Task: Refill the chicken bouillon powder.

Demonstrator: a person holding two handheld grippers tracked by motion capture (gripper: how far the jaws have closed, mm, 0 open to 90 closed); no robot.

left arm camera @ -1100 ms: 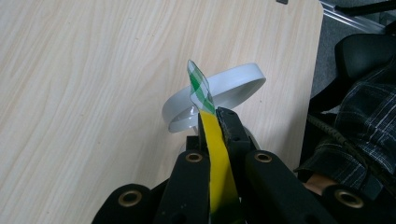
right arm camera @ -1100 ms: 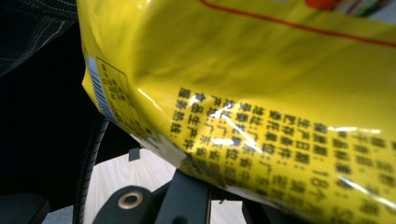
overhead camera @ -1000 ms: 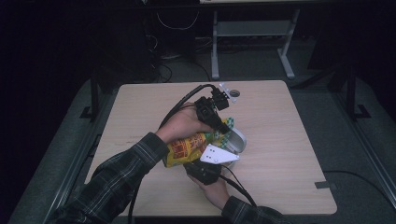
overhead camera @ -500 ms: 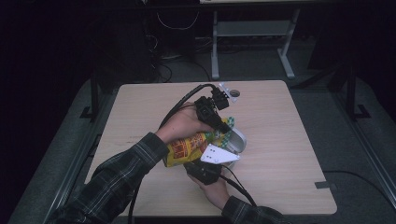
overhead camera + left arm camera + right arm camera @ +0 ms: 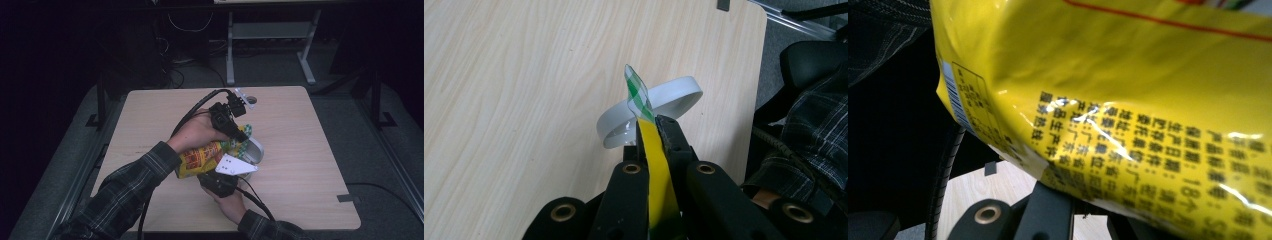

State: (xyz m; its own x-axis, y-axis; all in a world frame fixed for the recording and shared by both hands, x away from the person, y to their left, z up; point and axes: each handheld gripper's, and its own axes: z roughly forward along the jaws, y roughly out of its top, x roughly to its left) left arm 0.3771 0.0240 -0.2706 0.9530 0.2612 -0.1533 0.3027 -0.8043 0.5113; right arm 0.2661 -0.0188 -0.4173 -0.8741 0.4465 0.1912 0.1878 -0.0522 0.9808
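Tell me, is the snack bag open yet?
Not yet, it seems. Done: both grippers have hold of the yellow bag, the left gripper pinching its top edge, the right gripper under it. In hand: holding it over the white bowl. Left: opening it, perhaps pouring.

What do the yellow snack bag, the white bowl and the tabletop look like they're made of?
Yellow snack bag: thin glossy plastic film, judging by crinkles and bright glare streaks over its print. White bowl: smooth, thin-rimmed, probably plastic; ceramic can't be ruled out. Table: pale wood-grain top, matte, likely laminate rather than solid wood.
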